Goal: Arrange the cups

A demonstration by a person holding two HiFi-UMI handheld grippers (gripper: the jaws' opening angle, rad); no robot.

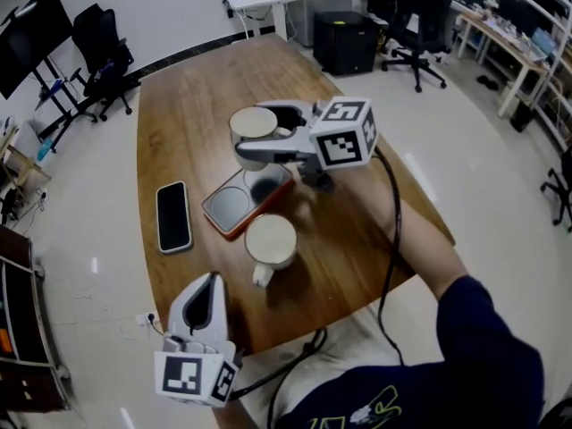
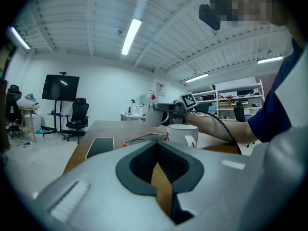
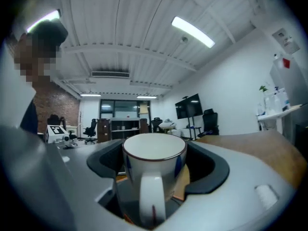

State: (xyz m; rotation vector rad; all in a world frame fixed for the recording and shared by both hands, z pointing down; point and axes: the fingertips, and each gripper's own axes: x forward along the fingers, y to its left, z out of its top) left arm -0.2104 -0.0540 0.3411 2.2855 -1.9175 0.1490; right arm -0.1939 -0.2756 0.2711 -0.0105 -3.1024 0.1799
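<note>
My right gripper [image 1: 252, 134] is shut on a white cup [image 1: 253, 122] and holds it in the air above the far corner of an orange-rimmed square tray [image 1: 228, 206]. In the right gripper view that cup [image 3: 154, 170] sits upright between the jaws, handle toward the camera. A second white cup [image 1: 270, 239] stands on the wooden table [image 1: 188, 96] just in front of the tray, handle toward me. My left gripper [image 1: 211, 281] is shut and empty, low at the table's near edge. From the left gripper view, the standing cup [image 2: 183, 133] and the lifted cup [image 2: 157, 112] lie ahead.
A black phone [image 1: 173, 215] lies flat on the table left of the tray. Office chairs [image 1: 103, 61], a monitor stand and desks stand around the table on the white floor. My right forearm and its cable [image 1: 391, 231] cross the table's right side.
</note>
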